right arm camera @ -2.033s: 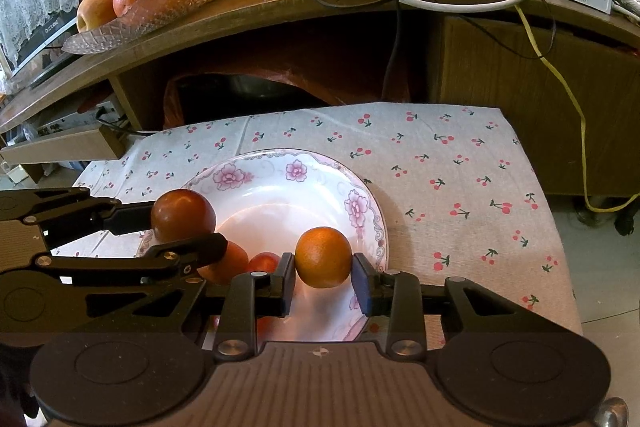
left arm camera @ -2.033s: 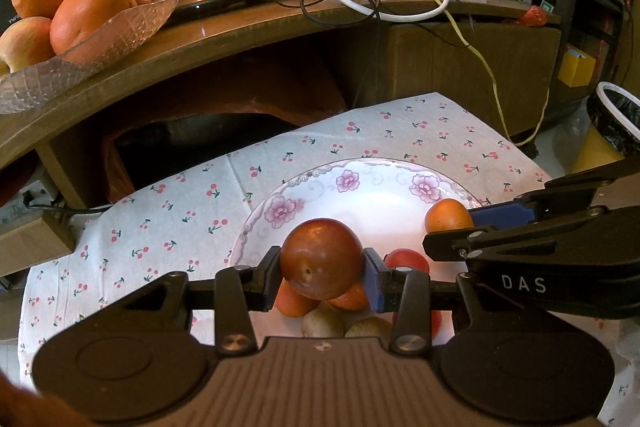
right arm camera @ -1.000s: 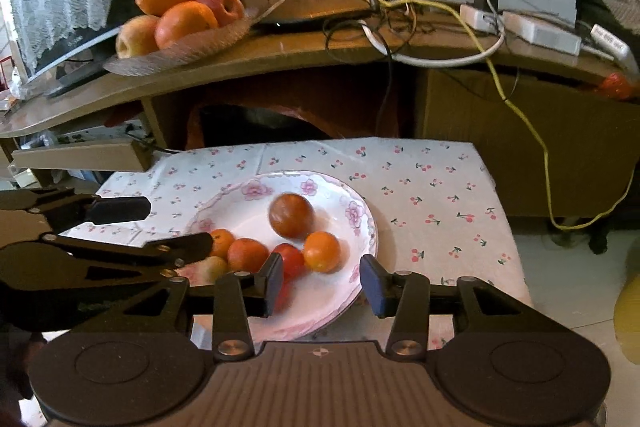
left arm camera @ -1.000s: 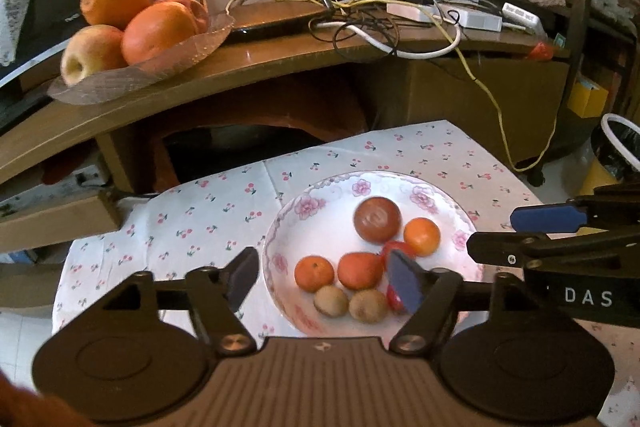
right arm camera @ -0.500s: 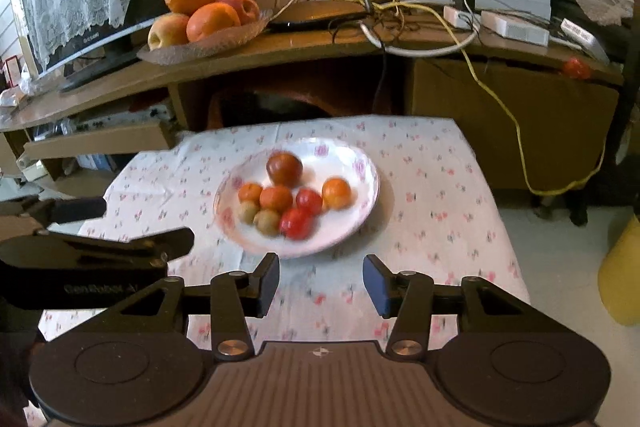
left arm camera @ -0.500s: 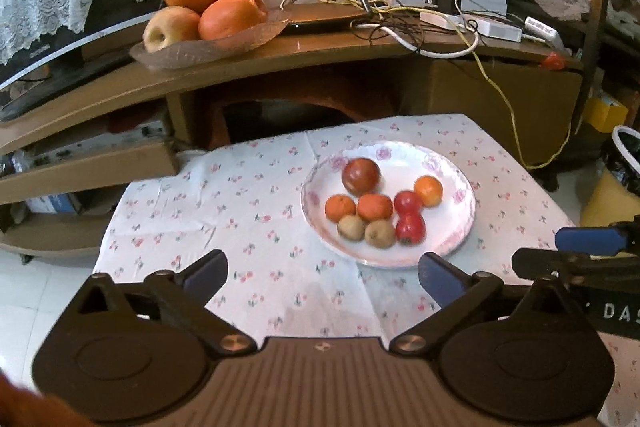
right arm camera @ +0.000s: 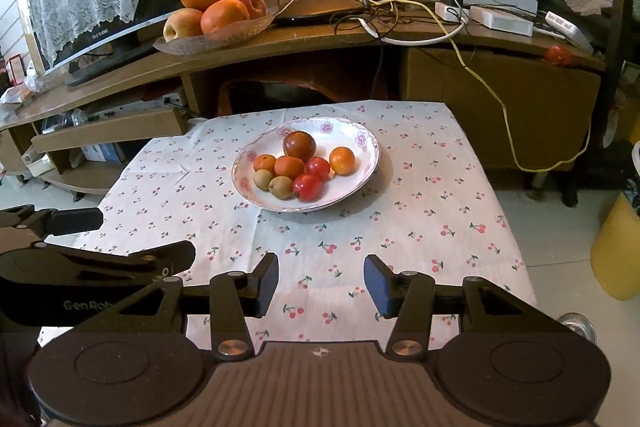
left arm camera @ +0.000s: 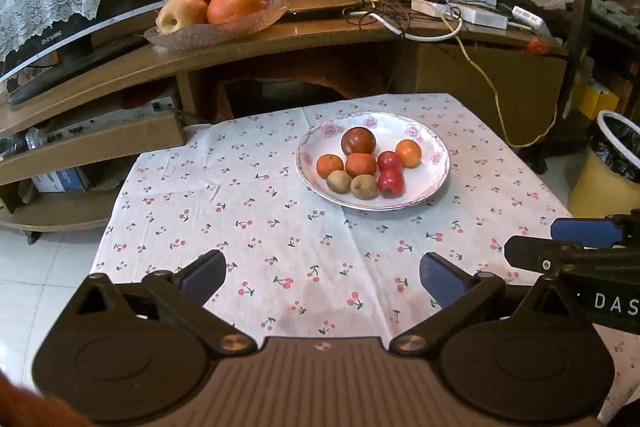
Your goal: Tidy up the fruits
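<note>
A white flowered plate [left arm camera: 434, 169] [right arm camera: 366, 155] sits on the cherry-print tablecloth [left arm camera: 248, 219] and holds several small fruits: a dark red plum [left arm camera: 358, 141] [right arm camera: 299, 145], oranges, red tomatoes and brown kiwis. My left gripper [left arm camera: 322, 277] hangs wide open and empty over the near part of the cloth, well short of the plate. My right gripper [right arm camera: 321, 285] is also back from the plate, its jaws opening with nothing between them. Each gripper shows at the side of the other's view.
A glass dish [left arm camera: 216, 27] of large oranges and apples stands on the wooden shelf behind, beside a router and tangled cables [left arm camera: 400, 11]. A curved monitor [left arm camera: 60, 39] is at the left. A yellow bin [left arm camera: 608, 171] stands at the right of the table.
Both grippers let go of their fruit onto the plate, opened and drew back from it; the plate now looks smaller and farther away.
</note>
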